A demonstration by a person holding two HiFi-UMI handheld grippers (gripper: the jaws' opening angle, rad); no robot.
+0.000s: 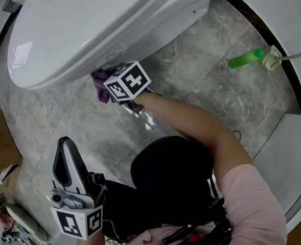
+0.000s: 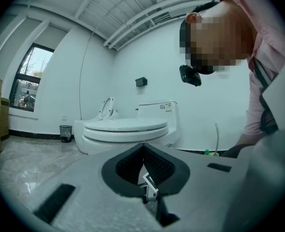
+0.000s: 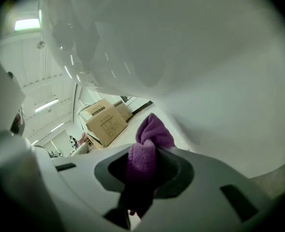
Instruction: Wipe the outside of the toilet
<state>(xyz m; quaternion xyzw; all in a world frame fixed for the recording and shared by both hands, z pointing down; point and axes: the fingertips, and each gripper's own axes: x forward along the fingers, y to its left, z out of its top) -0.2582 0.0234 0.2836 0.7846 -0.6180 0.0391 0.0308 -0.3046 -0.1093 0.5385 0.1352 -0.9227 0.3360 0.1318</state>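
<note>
Clamps a purple cloth in the right gripper, pushed up against the outer bowl wall of the white toilet, under its closed lid. Holds the left gripper well apart from it, low at the near left, jaws pressed together on nothing. Shows a green bottle lying on the grey marble floor, right of the toilet.

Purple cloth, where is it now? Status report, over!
Right gripper shut on purple cloth, cloth against the toilet bowl's outside. Left gripper shut, empty, away from toilet. Green bottle well clear.
</note>
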